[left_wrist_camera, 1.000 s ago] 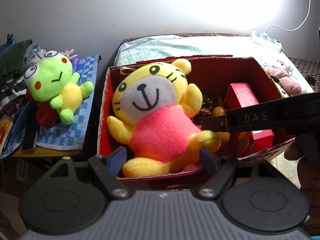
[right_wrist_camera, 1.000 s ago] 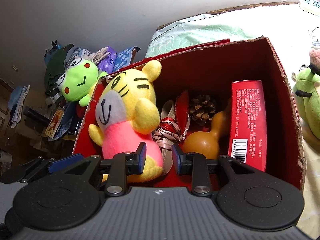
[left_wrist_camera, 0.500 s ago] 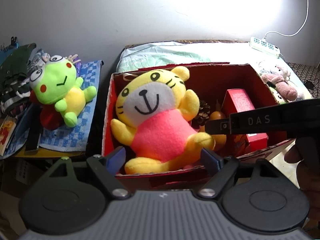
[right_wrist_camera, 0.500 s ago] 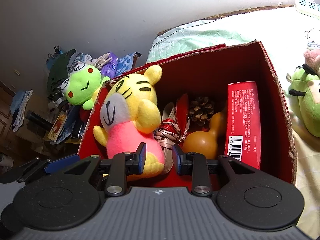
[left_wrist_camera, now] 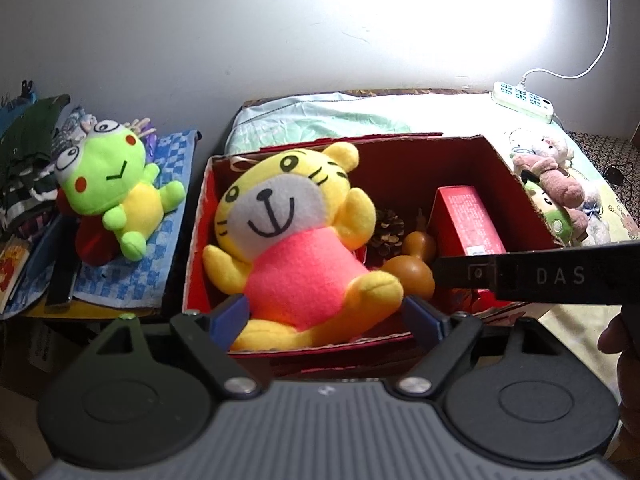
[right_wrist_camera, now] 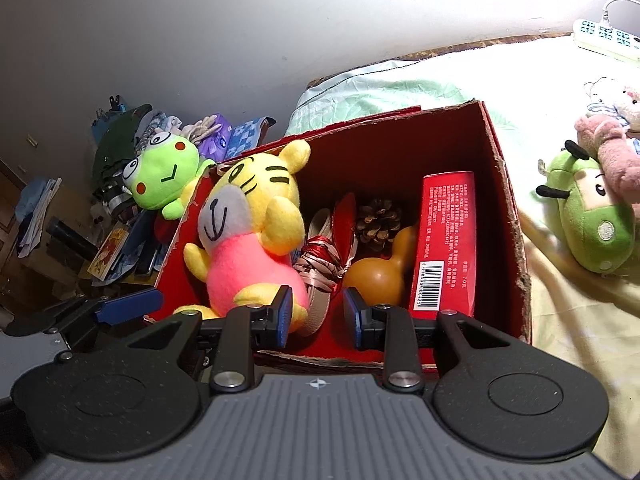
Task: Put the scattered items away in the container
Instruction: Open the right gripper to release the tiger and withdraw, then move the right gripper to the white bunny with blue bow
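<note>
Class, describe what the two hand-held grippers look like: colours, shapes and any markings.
Each hand-held gripper, left and right, has a ribbed grey body, two round black discs, black finger arms with silver screws and blue pads. From the left view, the right one's black side bar bears the pale letters DAS.

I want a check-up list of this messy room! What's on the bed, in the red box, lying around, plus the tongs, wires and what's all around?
Surface: bed sheet, pale, with the box on it.
Job's things: red box holds the tiger plush, pine cone, gourd, red carton and ribbon bundle. Green bug plush and pink plush lie outside, on the bed.
Clutter: frog plush on a checked cloth beside the bed, among piled clothes and books.
Tongs: left tongs opening, nothing pressed; right tongs part open, empty.
Cables: power strip with white cord.
Surroundings: bare wall.
</note>
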Action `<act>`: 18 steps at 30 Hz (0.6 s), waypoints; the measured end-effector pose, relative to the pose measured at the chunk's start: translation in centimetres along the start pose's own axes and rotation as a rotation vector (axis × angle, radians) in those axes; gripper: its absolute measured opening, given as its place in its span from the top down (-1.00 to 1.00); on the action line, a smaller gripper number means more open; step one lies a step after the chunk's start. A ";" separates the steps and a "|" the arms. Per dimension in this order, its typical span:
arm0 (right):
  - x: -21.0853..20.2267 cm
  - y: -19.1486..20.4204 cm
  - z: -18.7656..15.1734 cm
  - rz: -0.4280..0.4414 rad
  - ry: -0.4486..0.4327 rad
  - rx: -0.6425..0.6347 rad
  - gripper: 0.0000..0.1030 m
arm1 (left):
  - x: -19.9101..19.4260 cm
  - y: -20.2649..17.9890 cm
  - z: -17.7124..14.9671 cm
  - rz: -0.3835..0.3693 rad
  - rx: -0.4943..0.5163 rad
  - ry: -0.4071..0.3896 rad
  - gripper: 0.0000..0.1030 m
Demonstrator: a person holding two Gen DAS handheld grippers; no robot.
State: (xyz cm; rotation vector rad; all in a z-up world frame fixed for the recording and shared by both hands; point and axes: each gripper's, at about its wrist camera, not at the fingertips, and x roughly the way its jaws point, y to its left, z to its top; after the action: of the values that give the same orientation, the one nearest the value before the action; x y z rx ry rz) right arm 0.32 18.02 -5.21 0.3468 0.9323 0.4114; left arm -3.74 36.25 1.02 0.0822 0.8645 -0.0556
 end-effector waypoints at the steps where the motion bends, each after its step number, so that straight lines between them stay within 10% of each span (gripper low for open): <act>1: -0.3 -0.1 0.0 0.005 -0.004 0.000 0.41 | -0.3 -0.4 0.0 0.006 0.011 -0.011 -0.67; 18: -7.8 -8.1 0.4 0.008 -0.067 -0.046 0.27 | -1.7 -12.6 2.0 -0.010 0.079 -0.081 -0.67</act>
State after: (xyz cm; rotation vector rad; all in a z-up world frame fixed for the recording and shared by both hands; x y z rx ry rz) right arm -1.96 7.15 -3.26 0.3207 0.8553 0.4256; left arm -4.37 23.50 3.00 0.1483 0.7817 -0.1022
